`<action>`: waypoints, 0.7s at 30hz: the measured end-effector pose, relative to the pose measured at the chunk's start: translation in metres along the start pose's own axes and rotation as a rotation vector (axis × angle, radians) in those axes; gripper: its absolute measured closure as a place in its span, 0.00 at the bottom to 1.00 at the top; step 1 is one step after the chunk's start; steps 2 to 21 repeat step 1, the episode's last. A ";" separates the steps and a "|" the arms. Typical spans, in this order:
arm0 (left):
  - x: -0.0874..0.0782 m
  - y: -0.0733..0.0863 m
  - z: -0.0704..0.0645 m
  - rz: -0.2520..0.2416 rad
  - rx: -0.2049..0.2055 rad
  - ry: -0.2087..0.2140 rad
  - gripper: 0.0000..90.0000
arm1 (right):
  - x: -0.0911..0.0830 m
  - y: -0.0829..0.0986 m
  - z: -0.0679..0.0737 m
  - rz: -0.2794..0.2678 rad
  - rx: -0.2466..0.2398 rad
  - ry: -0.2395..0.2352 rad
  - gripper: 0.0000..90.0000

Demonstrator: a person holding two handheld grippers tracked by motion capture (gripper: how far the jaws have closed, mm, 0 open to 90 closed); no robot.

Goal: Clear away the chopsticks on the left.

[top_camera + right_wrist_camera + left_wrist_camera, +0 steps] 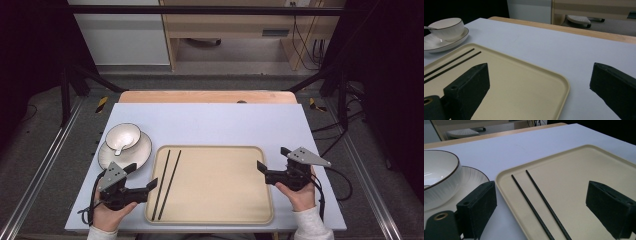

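Note:
A beige tray [220,210] lies at the front middle of the table, with two black chopsticks [167,182] side by side on its left part. A white bowl [123,136] with a spoon in it sits on a white plate [143,151] left of the tray. My left gripper [141,177] is open at the tray's left edge, its jaws spanning the chopsticks' near ends [541,212] and the tray rim [506,192]. My right gripper [272,159] is open over the tray's right edge [564,85], holding nothing. The bowl [447,27] shows far off in the right gripper view.
The table top is a pale blue sheet [210,120] on a wooden board [207,96]. Dark frame rails and cables run along both sides. A wooden cabinet [240,30] stands beyond the table.

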State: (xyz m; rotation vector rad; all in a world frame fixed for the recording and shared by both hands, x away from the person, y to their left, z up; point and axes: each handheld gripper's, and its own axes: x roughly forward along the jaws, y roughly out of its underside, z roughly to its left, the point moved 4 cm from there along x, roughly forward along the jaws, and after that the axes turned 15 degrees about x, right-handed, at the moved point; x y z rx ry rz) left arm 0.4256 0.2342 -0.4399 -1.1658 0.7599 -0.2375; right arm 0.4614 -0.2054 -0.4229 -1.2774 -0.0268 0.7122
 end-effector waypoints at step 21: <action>0.000 0.001 0.001 0.001 -0.002 -0.005 0.11 | 0.000 0.000 0.000 0.001 -0.004 -0.003 0.03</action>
